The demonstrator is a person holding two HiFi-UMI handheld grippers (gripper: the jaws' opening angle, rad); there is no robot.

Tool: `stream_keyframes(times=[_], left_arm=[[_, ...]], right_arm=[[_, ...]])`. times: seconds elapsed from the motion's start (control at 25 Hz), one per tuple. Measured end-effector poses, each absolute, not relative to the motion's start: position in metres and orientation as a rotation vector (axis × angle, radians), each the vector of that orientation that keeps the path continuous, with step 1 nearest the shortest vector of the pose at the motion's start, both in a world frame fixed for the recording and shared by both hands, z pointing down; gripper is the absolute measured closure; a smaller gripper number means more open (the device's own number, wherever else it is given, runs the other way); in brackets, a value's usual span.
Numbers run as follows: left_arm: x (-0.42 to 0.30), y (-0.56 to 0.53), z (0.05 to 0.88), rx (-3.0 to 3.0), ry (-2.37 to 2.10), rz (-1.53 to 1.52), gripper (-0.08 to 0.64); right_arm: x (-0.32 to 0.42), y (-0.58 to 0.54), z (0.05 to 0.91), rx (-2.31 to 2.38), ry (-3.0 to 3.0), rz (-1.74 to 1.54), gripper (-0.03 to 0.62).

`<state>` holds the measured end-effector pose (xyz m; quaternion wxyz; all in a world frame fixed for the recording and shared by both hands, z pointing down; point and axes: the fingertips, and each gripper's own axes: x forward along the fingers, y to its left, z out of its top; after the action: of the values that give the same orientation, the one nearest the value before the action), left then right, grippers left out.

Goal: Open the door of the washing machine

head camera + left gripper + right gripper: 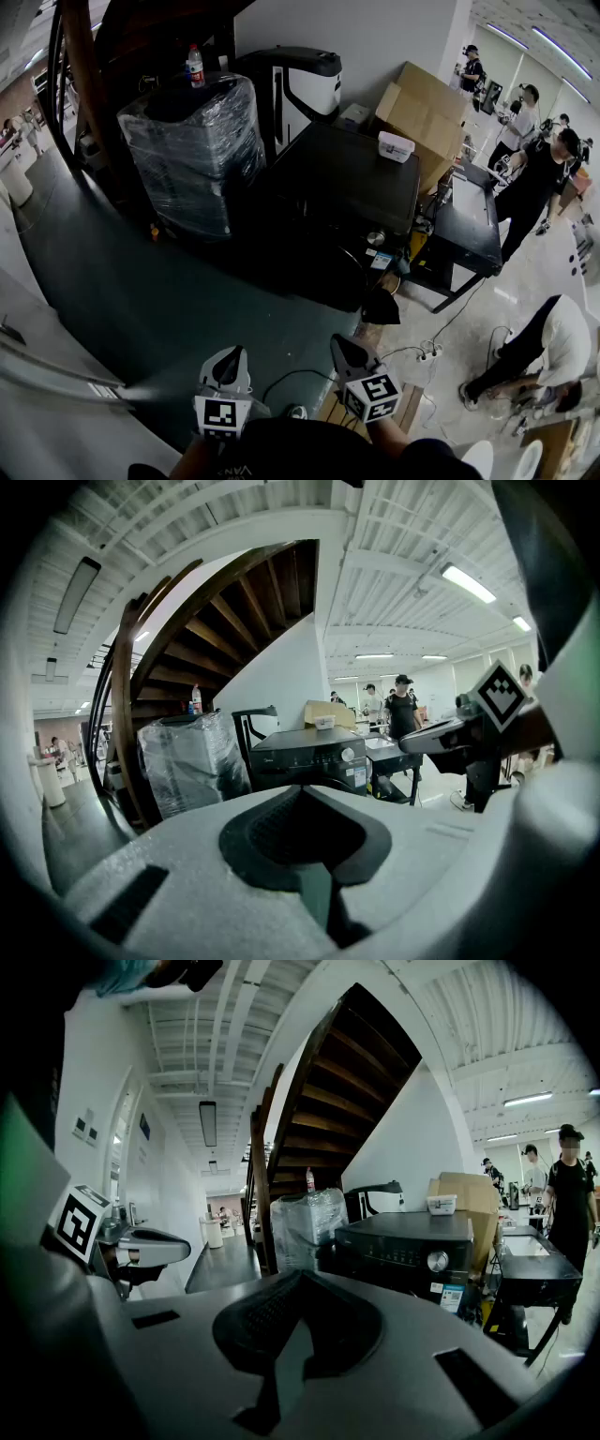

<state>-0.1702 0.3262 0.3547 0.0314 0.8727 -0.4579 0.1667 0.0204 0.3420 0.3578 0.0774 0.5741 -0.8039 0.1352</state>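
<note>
Dark floor matting [141, 281] spreads below a wooden staircase [356, 1072] in an open workshop, with several people standing at the right edge of the head view. The black washing machine [347, 183] sits at the centre of that view. A plastic-wrapped appliance [192, 155] with a bottle [195, 66] on top stands just beside it on the left, and a cardboard box [427, 108] stands behind it at upper right.

The machine's control knob [437, 1261] shows in the right gripper view, so its front faces the person. The door below the panel is hidden behind the gripper body there and is too dark to make out from the head.

The left gripper [228, 358] and right gripper [345, 349] are side by side at the bottom of the head view. They are close to the person's body and well apart from the machine. Each gripper view shows its dark fingers [272, 832] pressed together with nothing between them.

This looks like a carrying posture. The grippers are shut because there is nothing to hold yet, and they are aimed forward and slightly down at the machine ahead. Opening the door has probably not begun, and the person must first come closer.
</note>
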Motion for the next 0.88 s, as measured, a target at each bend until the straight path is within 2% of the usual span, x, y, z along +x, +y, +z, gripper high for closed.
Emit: stream_keyframes(times=[0.48, 0.68, 0.84, 0.88], left_arm=[[-0.164, 0.295, 0.355, 2.693, -1.394, 0.476, 0.541], [-0.154, 0.257, 0.369, 2.798, -1.249, 0.518, 0.538], [-0.145, 0.210, 0.372, 2.863, -1.126, 0.524, 0.534], [-0.143, 0.200, 0.373, 2.865, -1.079, 0.530, 0.513]], right_arm=[[0.036, 0.323, 0.359, 1.798, -2.381, 0.359, 0.589], [0.036, 0.299, 0.370, 1.858, -2.337, 0.410, 0.588], [0.039, 0.268, 0.377, 1.956, -2.248, 0.444, 0.497], [0.039, 0.260, 0.378, 1.983, -2.223, 0.449, 0.472]])
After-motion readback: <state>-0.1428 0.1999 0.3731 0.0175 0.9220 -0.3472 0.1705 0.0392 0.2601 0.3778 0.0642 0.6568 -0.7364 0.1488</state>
